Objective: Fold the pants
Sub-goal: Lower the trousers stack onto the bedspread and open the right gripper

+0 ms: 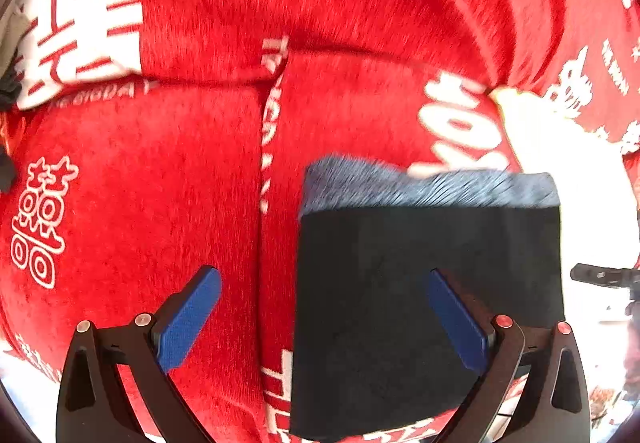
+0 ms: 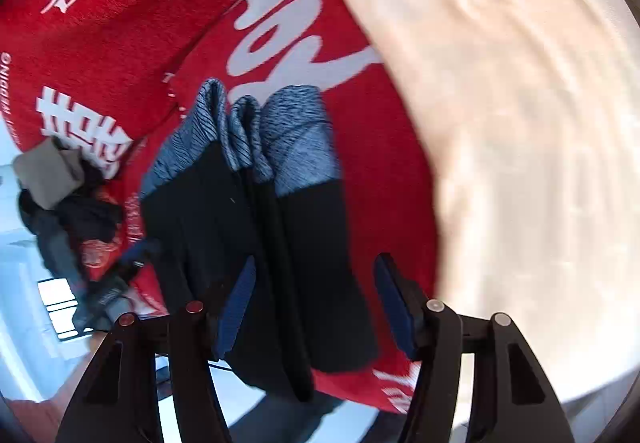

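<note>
A red cloth (image 1: 200,171) printed with white characters and lettering covered the surface, creased across its middle. To the right lay a pale cream fabric (image 2: 520,123), overlapping the red. At the far left edge sat a heap of dark and grey garments (image 2: 56,179).

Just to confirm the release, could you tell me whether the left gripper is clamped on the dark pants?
No, the left gripper stands wide open above the red blanket, and the folded pants lie free of its pads.
</note>
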A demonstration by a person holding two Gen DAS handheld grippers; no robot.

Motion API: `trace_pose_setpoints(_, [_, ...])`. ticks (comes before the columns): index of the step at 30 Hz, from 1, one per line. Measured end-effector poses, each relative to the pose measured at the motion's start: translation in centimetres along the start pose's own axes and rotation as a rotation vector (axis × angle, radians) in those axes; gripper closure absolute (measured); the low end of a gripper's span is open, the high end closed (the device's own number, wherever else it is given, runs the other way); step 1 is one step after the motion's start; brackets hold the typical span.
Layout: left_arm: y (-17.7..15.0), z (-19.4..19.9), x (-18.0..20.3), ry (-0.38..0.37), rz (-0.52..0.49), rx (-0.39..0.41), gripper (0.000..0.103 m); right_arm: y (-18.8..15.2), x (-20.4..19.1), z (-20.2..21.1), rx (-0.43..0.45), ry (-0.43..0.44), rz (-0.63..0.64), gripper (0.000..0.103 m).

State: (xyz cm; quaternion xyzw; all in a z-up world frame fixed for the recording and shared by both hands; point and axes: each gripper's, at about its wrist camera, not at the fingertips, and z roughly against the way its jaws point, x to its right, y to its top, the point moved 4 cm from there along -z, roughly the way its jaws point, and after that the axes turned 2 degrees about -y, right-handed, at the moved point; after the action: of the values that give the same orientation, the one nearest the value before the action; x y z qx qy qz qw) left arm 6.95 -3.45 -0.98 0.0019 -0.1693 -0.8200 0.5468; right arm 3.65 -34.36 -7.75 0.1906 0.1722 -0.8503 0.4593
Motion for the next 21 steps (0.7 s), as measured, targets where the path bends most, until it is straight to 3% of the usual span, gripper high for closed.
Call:
trace_pose_setpoints(1, [0.3, 0.6, 0.5, -0.009, -0.007, 0.01, 0.0, -0.1, -0.1, 0.6, 0.014, -0.033, 0.014, 0.038])
trace_pose_setpoints(2, [0.6, 0.9, 1.0, -0.024, -0.019, 0.018, 0.0, -0.2, -0.3, 1.5, 0.041, -0.061, 0.038, 0.047])
trace_pose_setpoints(3, [0.8, 0.9, 1.8, -0.051, -0.032, 0.019, 0.0, -0.2, -0.9, 2.2, 0.071, -0.066, 0.065, 0.058])
trace_pose_setpoints(4, [0.9, 0.7, 2.6, -0.066, -0.036, 0.015, 0.0, -0.2, -1.7, 2.8, 0.096, -0.065, 0.094, 0.083])
trace_pose_setpoints(5, [0.8, 0.1, 3.3, -0.081, -0.049, 0.006, 0.0, -0.2, -2.4, 3.2, 0.112, -0.063, 0.113, 0.086])
trace_pose_setpoints(8, [0.0, -2.7, 4.6, -0.052, -0.081, -0.021, 0.0, 0.0, -5.0, 2.7, 0.127, -0.028, 0.165, 0.086])
trace_pose_setpoints(12, [-1.6, -6.5, 4.0, 0.031, -0.085, -0.065, 0.0, -0.1, -6.0, -0.6, 0.082, -0.102, 0.201, 0.087])
trace_pose_setpoints(15, [-1.4, -6.5, 3.6, 0.011, -0.057, -0.073, 0.0, 0.2, -5.4, -2.1, 0.079, -0.129, 0.193, 0.087])
trace_pose_setpoints(21, [-1.9, -4.5, 3.9, 0.095, -0.092, -0.114, 0.0, 0.6, -4.7, -2.1, 0.075, -0.093, 0.146, 0.087])
